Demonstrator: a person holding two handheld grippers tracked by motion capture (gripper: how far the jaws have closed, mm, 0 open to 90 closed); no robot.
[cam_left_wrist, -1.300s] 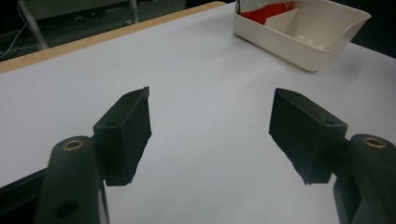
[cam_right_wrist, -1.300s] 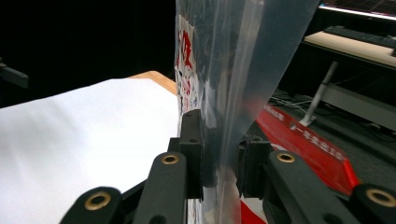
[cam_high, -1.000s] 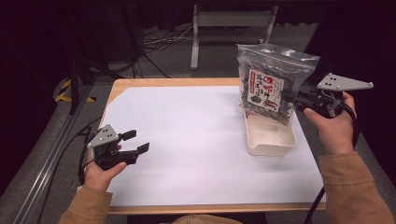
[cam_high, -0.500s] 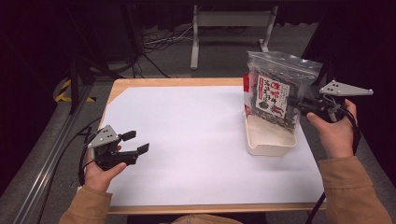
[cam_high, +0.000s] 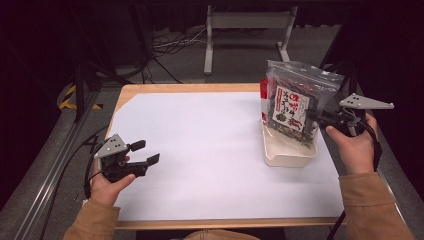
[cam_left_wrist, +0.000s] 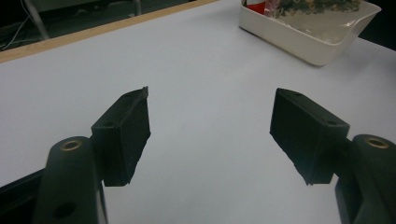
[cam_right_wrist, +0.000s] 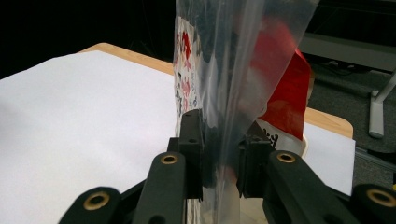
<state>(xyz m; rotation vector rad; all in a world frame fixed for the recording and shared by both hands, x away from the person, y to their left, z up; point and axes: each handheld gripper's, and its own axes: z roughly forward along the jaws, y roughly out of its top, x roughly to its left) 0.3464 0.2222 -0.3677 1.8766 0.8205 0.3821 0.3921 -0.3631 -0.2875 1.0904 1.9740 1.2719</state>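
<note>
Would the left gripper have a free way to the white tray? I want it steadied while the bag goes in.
Probably yes: the left gripper is open, and bare white table lies between it and the white tray. The right gripper holds the bag upright there.

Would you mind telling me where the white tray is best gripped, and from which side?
Grip the white tray by its near rim, coming from above with the open left gripper: the wall is thin and upright, and the bag held by the right gripper crowds the far part.
</note>
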